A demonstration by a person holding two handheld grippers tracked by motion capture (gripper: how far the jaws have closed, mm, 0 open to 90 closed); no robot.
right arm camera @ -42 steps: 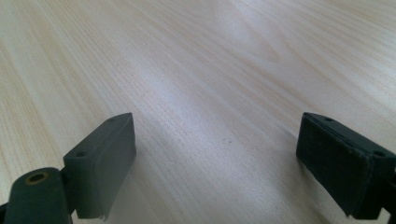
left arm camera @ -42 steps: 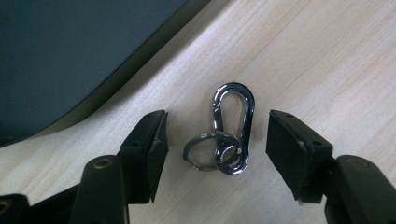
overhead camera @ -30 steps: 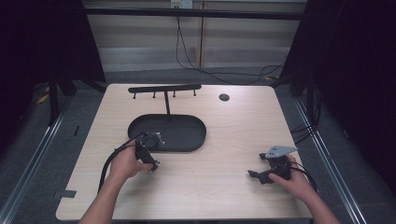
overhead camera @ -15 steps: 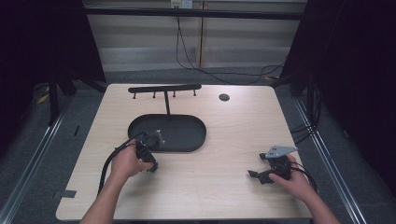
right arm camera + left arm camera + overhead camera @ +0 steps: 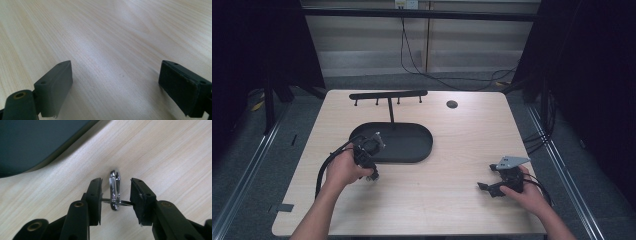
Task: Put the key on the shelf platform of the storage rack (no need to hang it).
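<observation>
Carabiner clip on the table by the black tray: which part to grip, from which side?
Grip the thin flat key ring edge to edge, from above. It spans the gap between the left hand-held gripper pads, which close on its rim. The shiny carabiner clip is narrow and rounded, probably slippery, so the ring looks the surer hold.

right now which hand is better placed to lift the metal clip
Left. Its claw is shut on the clip beside the tray; the right claw is open over bare table.
</observation>
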